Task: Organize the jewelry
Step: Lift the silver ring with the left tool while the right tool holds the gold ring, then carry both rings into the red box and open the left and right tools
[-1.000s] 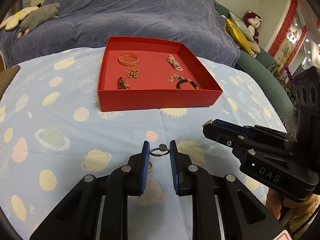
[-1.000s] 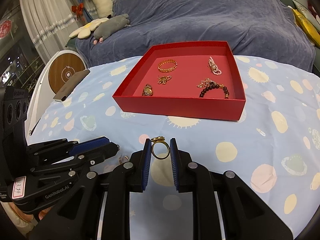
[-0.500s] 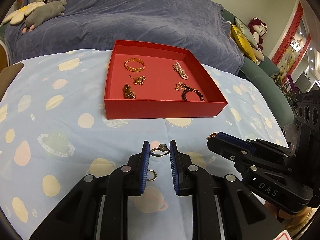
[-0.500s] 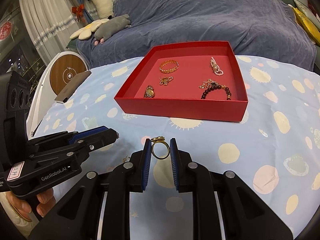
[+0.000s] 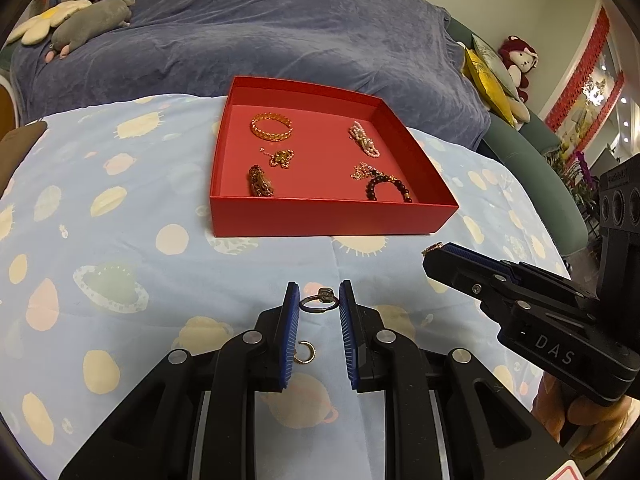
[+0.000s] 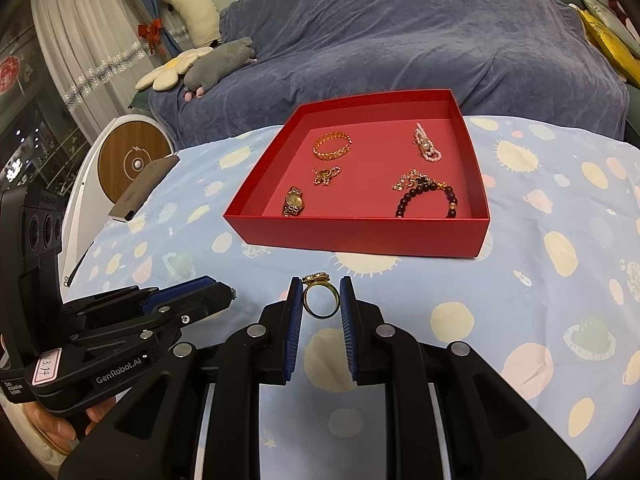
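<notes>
Here, short of the red tray (image 5: 332, 216), the left gripper (image 5: 319, 304) pinches a silver ring (image 5: 319, 303) while the right gripper (image 6: 320, 300) pinches a gold ring (image 6: 320, 300) above the planet-print cloth (image 6: 520, 300).

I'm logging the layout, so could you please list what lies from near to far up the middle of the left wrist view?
Small open gold hoop on the cloth → silver ring held in the left tongs → red box → blue-covered sofa.
</notes>
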The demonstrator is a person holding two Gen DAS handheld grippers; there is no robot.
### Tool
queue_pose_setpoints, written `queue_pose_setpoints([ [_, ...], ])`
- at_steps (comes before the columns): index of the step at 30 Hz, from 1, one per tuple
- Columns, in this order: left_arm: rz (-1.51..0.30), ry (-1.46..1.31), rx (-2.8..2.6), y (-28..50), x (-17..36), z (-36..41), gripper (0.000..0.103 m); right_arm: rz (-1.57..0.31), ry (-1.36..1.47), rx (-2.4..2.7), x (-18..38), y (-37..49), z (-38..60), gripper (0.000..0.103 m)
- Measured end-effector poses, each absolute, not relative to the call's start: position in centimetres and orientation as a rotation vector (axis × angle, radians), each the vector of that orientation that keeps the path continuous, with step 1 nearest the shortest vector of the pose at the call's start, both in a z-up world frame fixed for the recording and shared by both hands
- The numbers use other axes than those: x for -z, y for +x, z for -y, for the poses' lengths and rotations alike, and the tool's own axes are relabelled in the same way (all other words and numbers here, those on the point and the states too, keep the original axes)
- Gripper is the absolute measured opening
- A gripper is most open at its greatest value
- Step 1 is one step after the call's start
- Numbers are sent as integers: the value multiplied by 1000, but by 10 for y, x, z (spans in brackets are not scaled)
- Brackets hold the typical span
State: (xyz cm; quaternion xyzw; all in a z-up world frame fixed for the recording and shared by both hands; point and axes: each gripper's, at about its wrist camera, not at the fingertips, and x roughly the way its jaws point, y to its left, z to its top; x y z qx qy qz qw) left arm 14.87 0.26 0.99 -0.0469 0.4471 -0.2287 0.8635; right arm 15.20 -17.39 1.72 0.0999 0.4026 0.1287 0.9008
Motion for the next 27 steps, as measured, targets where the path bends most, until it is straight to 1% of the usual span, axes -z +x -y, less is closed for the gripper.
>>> queue_pose_setpoints([
  [7, -919, -113, 473, 156, -19, 2, 17, -801, 206, -250, -30, 166, 176, 18],
  [14, -894, -120, 466, 164, -29, 2, 17, -741, 244, -195, -48, 187, 199, 18],
  [23, -836, -102, 425, 199, -52, 8, 17, -746, 250, -125, -38, 229, 215, 18],
  [27, -834, -64, 416, 219, -52, 17, 17, -768, 244, -115, -29, 240, 215, 18],
])
